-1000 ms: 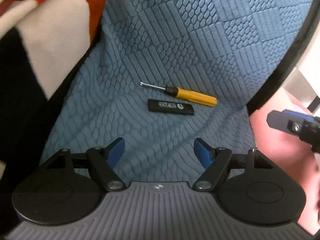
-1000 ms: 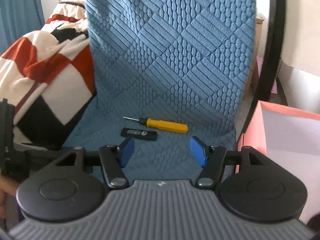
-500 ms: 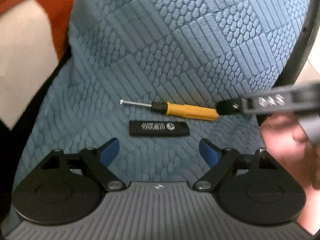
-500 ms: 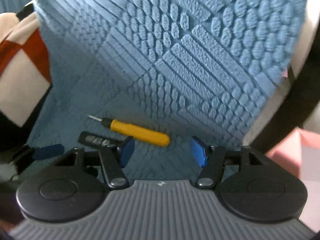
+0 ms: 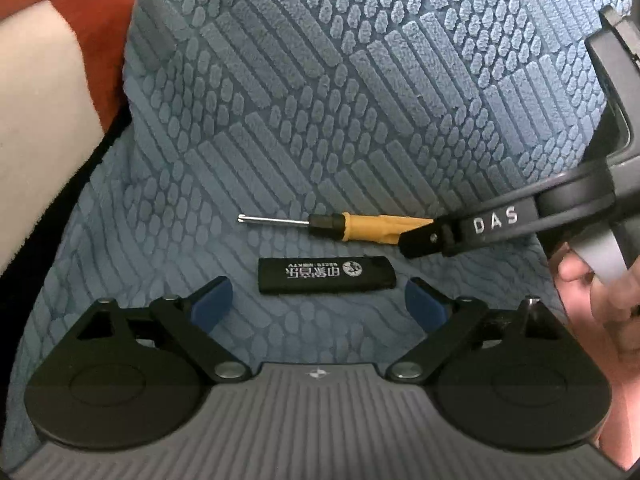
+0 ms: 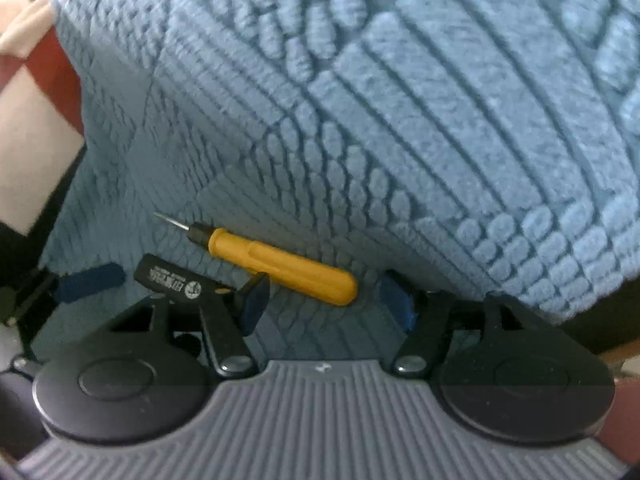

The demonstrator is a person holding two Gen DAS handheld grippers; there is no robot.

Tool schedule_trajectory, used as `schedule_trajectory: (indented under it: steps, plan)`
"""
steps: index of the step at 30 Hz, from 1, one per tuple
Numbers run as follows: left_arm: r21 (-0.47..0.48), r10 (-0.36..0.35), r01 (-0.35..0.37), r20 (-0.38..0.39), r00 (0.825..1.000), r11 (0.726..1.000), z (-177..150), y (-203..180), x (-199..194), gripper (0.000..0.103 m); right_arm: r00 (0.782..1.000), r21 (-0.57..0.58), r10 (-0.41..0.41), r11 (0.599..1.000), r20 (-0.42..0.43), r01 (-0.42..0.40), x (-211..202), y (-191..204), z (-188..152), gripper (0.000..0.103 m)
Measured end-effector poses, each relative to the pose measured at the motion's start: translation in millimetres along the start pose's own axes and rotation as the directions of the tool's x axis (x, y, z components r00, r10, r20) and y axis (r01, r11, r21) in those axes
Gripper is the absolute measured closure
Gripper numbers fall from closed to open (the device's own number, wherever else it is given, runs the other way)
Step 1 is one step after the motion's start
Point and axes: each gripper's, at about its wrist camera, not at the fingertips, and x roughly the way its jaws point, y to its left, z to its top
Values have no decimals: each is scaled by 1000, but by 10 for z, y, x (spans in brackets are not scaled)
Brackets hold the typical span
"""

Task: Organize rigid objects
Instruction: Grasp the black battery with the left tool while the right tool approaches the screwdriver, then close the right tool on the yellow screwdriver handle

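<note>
A yellow-handled screwdriver (image 5: 360, 226) lies on the blue textured seat cushion (image 5: 320, 100), tip to the left. A black lighter (image 5: 326, 276) with white print lies just in front of it. My left gripper (image 5: 318, 300) is open, its jaws either side of the lighter, just short of it. My right gripper (image 6: 326, 298) is open, the butt of the screwdriver (image 6: 280, 266) between its fingers; the lighter (image 6: 176, 278) is to its left. In the left wrist view the right gripper's finger (image 5: 424, 238) covers the handle's end.
A white, red and black blanket (image 5: 48, 112) lies left of the cushion. The cushion's back rises right behind the tools. A hand (image 5: 600, 288) holds the right gripper at the right. The left gripper's blue fingertip (image 6: 90, 280) shows in the right wrist view.
Both grippers have moved in closer to the tools. The right gripper has come in from the right, so the screwdriver handle now sits between its fingers. The tools have not moved.
</note>
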Motion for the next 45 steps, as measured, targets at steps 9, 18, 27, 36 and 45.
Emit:
schedule_trajectory:
  steps: [9, 18, 27, 36, 45]
  plan:
    - [-18, 28, -28, 26, 999, 999, 33, -63, 93, 7, 1000, 22, 3, 1000, -25, -3, -56, 83, 23, 78]
    - [-12, 90, -90, 57, 994, 996, 22, -217, 237, 7, 996, 122, 85, 989, 8, -85, -310, -56, -8, 84]
    - [101, 170, -176, 71, 983, 979, 7, -353, 481, 14, 996, 143, 94, 985, 10, -95, -431, -191, -60, 84]
    - [38, 151, -152, 36, 988, 988, -35, -208, 206, 18, 995, 131, 97, 987, 12, -98, -391, -59, -128, 86]
    - [-104, 126, -127, -11, 992, 986, -74, 147, -350, 17, 994, 134, 107, 985, 13, -108, -532, 176, -359, 89]
